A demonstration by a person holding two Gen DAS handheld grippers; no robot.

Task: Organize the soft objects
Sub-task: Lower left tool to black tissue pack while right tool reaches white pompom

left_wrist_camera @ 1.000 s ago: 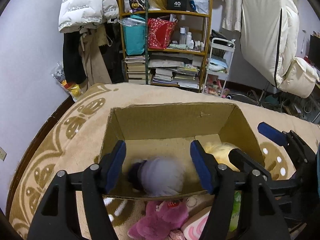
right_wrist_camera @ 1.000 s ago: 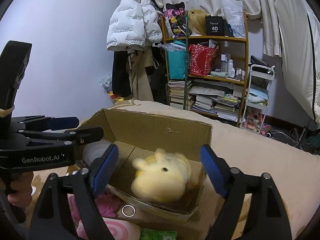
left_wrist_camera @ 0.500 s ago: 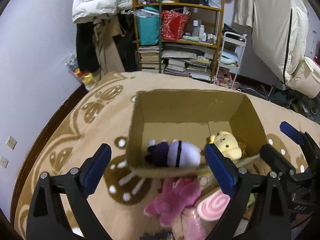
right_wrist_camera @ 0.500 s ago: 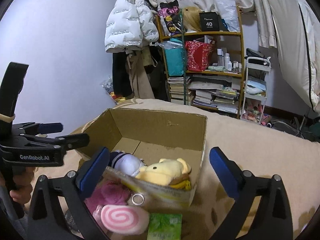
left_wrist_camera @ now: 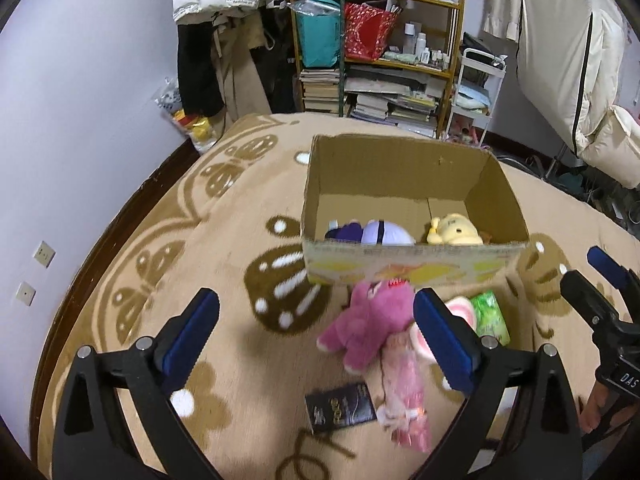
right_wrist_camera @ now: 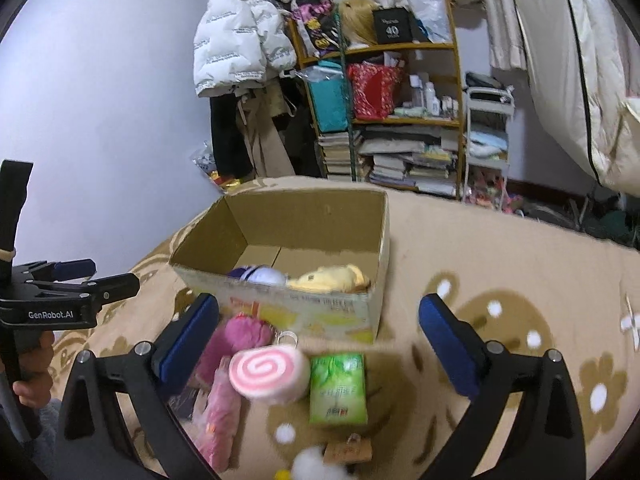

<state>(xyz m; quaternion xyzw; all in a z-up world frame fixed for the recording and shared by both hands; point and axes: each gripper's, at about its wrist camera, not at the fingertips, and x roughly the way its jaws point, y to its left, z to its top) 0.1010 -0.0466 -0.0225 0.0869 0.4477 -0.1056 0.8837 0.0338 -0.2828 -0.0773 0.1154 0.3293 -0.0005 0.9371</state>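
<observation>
An open cardboard box (left_wrist_camera: 400, 260) (right_wrist_camera: 320, 308) stands on the patterned blanket. In it lie a purple-and-white plush (left_wrist_camera: 376, 234) (right_wrist_camera: 260, 274) and a yellow plush (left_wrist_camera: 454, 232) (right_wrist_camera: 328, 278). In front of the box are a pink plush (left_wrist_camera: 368, 320) (right_wrist_camera: 240, 336), a pink swirl roll (right_wrist_camera: 268, 372), a green packet (right_wrist_camera: 338, 388) and a pink wrapped item (left_wrist_camera: 406, 392). My left gripper (left_wrist_camera: 316, 328) hangs open and empty above the pink plush. My right gripper (right_wrist_camera: 320, 336) is open and empty over the roll and packet.
A dark card (left_wrist_camera: 340, 404) lies on the blanket near the pink wrapped item. A white fluffy thing (right_wrist_camera: 316, 466) and a brown tag (right_wrist_camera: 348, 450) sit at the near edge. Behind the box are a cluttered shelf (left_wrist_camera: 380, 40), hanging coats and a wall on the left.
The purple plush left my left jaws and the yellow plush my right jaws; both now lie in the box. Both grippers opened wider and drew back and up from the box.
</observation>
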